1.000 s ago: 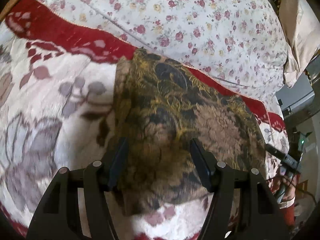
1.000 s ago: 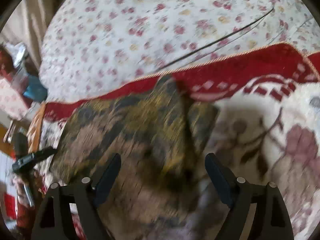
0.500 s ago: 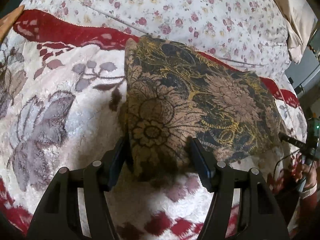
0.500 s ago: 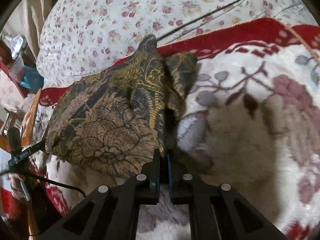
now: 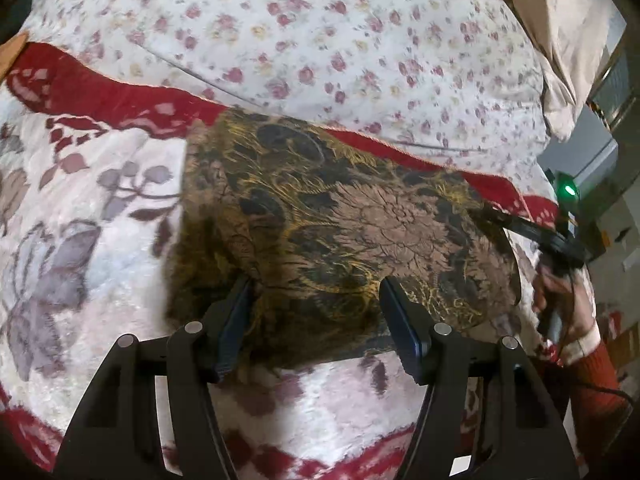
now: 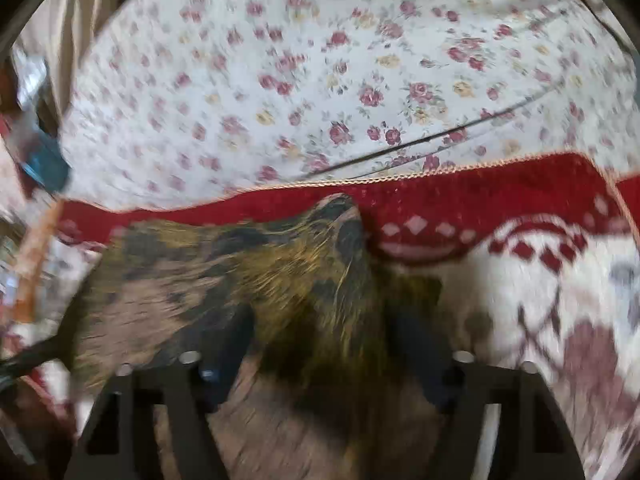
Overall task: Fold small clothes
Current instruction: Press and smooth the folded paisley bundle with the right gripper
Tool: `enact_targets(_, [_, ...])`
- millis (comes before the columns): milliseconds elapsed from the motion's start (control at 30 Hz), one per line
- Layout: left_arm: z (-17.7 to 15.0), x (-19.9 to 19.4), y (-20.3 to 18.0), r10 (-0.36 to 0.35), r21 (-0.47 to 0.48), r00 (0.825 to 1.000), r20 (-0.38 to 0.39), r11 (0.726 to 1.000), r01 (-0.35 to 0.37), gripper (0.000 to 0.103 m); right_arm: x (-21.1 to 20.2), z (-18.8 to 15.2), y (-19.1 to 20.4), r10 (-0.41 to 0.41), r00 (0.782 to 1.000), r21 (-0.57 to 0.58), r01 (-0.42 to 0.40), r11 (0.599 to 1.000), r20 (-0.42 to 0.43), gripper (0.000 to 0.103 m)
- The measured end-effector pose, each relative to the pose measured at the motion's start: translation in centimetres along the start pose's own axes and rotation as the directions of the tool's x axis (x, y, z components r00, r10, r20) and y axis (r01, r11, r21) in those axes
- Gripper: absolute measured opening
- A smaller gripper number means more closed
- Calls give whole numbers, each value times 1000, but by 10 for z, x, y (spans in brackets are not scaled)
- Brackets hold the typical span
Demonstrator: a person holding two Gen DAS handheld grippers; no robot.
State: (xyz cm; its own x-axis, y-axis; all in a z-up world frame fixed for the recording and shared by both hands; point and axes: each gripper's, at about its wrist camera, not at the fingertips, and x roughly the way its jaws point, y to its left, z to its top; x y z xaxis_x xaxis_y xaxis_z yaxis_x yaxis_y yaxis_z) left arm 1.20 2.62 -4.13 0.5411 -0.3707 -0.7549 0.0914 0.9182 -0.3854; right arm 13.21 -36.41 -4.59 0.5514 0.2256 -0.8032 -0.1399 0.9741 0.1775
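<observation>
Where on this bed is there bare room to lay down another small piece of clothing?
The widest free patch is the flowered blanket left of the brown patterned cloth. Beyond the blanket's red border, the rose-print quilt lies bare. It is crowded at the cloth's right edge, where a hand with cables sits.

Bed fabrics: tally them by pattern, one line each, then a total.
Brown-and-gold floral garment: 1
Red-and-white plush blanket: 1
White sheet with small roses: 1
Plain cream cloth at the edge of the left wrist view: 1
Total: 4
</observation>
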Motion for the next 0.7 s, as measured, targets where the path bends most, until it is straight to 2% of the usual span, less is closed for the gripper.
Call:
enact_targets(33, [-1, 4, 0, 3, 1, 1000, -8, 1000, -3, 64, 6, 0, -3, 6, 1000, 12, -5, 1000, -13, 20])
enact_targets(67, [-3, 7, 2, 8, 0, 1000, -17, 1000, -8, 64, 7, -1, -7, 26, 1000, 31, -25, 999, -13, 10])
enact_targets(133, [-9, 13, 9, 9, 2, 999, -31, 1000, -9, 64, -12, -11, -13, 63, 998, 24, -63, 998, 27, 9])
enact_targets(200, [-15, 19, 19, 15, -5, 999, -35, 1000, -15, 64, -27, -22, -17, 25, 998, -5, -25, 1000, 53, 7])
enact_targets(267, [-20, 20, 28, -22, -17, 1000, -14, 1000, 22, 64, -27, -33, -31, -27, 999, 18, 26, 1000, 40, 5])
enact_targets(300, [-21, 19, 29, -34, -26, 999, -6, 999, 34, 64, -24, -34, -38, -24, 999, 42, 23, 999, 28, 5])
enact_targets(400, [-16, 9, 31, -27, -55, 999, -21, 998, 26, 64, -20, -38, -53, 18, 1000, 122, -17, 992, -4, 4])
enact_targets(500, [-13, -7, 33, -7, -54, 1000, 5, 999, 7, 64, -42, -36, -51, 121, 991, 164, -129, 978, 57, 5])
enact_targets(533, [-13, -11, 34, 0, -52, 1000, 12, 999, 0, 64, -50, -36, -45, 147, 987, 153, -156, 976, 67, 7])
enact_targets(600, [-12, -14, 38, 18, -59, 1000, 16, 998, -17, 64, -65, -38, -18, 209, 975, 76, -215, 974, 77, 18])
enact_targets(667, [-13, -11, 45, 51, -91, 999, 11, 995, -50, 64, -70, -41, 15, 252, 966, -8, -251, 968, 58, 56])
enact_targets(700, [-15, -9, 48, 61, -107, 998, 7, 993, -60, 64, -71, -43, 37, 281, 959, -66, -278, 958, 38, 59])
